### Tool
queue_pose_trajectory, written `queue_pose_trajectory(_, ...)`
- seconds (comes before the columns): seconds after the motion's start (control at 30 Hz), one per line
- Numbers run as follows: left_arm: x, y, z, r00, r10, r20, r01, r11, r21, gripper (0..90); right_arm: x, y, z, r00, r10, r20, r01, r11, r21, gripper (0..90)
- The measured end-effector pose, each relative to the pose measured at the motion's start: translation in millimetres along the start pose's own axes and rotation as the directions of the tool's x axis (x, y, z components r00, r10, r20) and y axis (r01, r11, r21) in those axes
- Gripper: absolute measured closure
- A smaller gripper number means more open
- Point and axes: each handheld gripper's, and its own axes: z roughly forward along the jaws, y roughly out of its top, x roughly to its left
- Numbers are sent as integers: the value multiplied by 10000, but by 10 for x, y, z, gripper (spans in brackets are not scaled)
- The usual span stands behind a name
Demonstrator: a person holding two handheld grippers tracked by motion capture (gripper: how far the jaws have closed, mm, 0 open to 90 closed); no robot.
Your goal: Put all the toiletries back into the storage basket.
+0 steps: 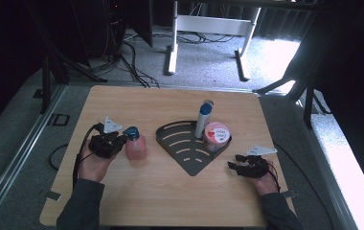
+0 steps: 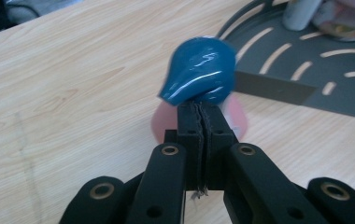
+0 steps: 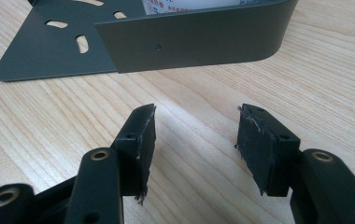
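The left gripper sits at the left of the wooden table, held in the person's left hand, its jaws brought tight together just under the blue pump head of a pink soap bottle; in the left gripper view the two pads meet face to face with no gap between them, their tips tucked beneath the pump head where the bottle's neck would be, though whether they pinch the neck or merely touch it cannot be told; the bottle stands upright on the bare wood, just left of a dark grey fan-shaped rack and apart from it; the right gripper rests low at the right of the table in the person's right hand, its jaws standing moderately apart with nothing between them, only wood grain showing in the gap in the right gripper view; its tips point toward the curved wall of the rack, near it but not touching; farther back, inside the rack against its rear wall, a round tub with a pink and white lid stands just beside a tall white tube with a blue band, both upright; beyond the table's far edge lie grey carpet, loose cables and the white legs of a frame.
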Motion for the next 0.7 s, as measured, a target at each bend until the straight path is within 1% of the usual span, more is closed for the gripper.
queue_pose_trajectory(0.07, 12, 11, -8, 10000, -53, 26, 53, 10000, -60, 882, 2, 0, 0, 10000, -25, 11, 25, 10000, 9, 465)
queue_pose_trajectory(0.17, 42, 28, 29, 9999, -30, -167, 32, 10000, 92, 880, 4, 0, 0, 10000, -32, 24, 32, 10000, 19, 464)
queue_pose_trajectory(0.23, 69, 31, 62, 9998, -64, -193, 67, 9998, 161, 874, 3, 0, 0, 10000, -26, 18, 26, 10000, 18, 464)
queue_pose_trajectory(0.3, 100, 34, 98, 9997, -151, -184, 154, 9998, 149, 869, 1, 0, 0, 10000, -11, 6, 11, 10000, 5, 464)
queue_pose_trajectory(0.43, 140, 47, 119, 9995, -190, -244, 193, 9997, 121, 863, 1, 0, 1, 10000, 7, 2, -7, 10000, -3, 464)
queue_pose_trajectory(0.5, 148, 37, 107, 9992, -263, -301, 268, 9995, 152, 825, 2, 1, 0, 10000, -12, 10, 12, 10000, 6, 464)
queue_pose_trajectory(0.57, 151, 18, 90, 9993, -284, -231, 288, 9995, 148, 755, 2, 0, 0, 10000, -23, 11, 23, 10000, 11, 464)
queue_pose_trajectory(0.63, 141, 5, 89, 9991, -237, -365, 245, 9994, 224, 707, 2, 0, 1, 10000, -14, 9, 14, 10000, 5, 464)
queue_pose_trajectory(0.7, 148, 5, 87, 9993, -279, -260, 285, 9993, 239, 669, 4, 1, 1, 10000, -29, 25, 29, 10000, 17, 464)
